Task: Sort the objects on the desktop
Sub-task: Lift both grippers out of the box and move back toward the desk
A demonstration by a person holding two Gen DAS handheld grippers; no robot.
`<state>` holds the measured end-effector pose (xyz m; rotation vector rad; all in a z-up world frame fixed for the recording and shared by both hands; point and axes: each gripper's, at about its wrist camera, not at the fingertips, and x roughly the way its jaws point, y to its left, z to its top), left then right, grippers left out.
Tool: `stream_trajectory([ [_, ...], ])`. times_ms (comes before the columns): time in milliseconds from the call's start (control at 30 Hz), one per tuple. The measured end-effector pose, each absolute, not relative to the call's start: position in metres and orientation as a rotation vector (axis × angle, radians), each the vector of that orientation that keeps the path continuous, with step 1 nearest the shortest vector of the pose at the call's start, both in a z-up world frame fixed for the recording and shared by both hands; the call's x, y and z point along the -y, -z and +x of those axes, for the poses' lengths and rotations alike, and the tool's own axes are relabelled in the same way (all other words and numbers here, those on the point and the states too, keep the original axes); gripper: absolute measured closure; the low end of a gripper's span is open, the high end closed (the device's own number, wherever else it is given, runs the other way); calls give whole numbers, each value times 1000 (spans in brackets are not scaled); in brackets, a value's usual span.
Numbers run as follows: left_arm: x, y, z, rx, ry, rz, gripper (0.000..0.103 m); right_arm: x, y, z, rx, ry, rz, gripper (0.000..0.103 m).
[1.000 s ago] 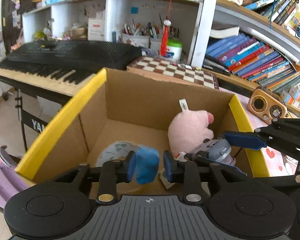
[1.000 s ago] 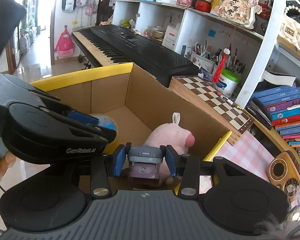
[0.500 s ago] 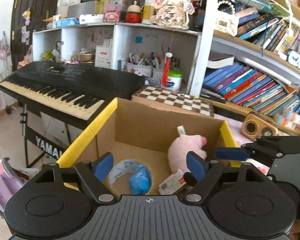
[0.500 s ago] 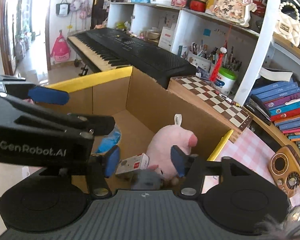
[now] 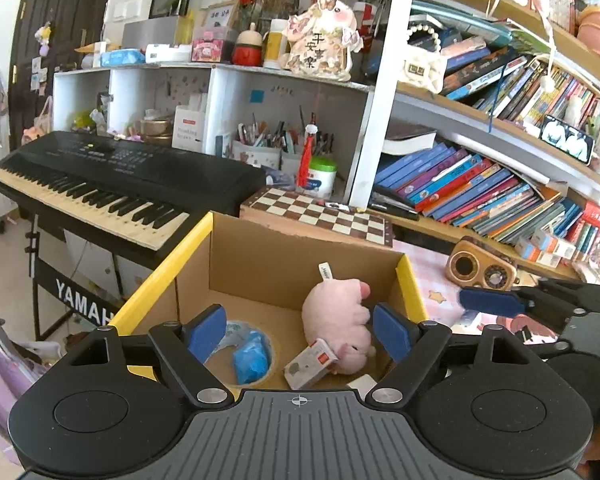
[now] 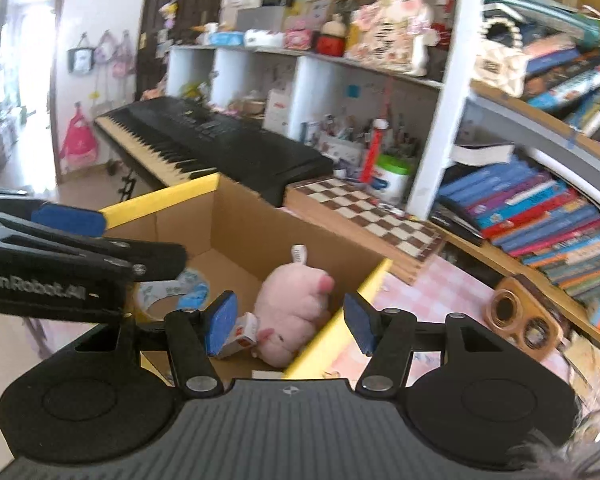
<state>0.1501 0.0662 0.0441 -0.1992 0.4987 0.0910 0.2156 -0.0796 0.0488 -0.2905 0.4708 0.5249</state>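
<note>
A cardboard box with yellow rims holds a pink plush toy, a tape roll with a blue object inside it, and a small white and red carton. My left gripper is open and empty above the box's near edge. My right gripper is open and empty above the box's right rim. The plush toy, the carton and the tape roll also show in the right wrist view. The right gripper's finger shows in the left wrist view.
A black keyboard stands left of the box. A chessboard lies behind it. A wooden radio sits on the pink checked cloth at the right. Shelves of books and pen cups fill the back.
Both grippers opened and let go: the blue object dropped into the tape roll, the grey object dropped into the box. Both grippers have since risen and drawn back.
</note>
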Motion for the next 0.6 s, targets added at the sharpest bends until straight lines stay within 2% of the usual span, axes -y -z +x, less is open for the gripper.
stream_trajectory([
  [600,-52,-47,80,-512,4,-149,19,137,-59,124,-482,-315,-159,46],
])
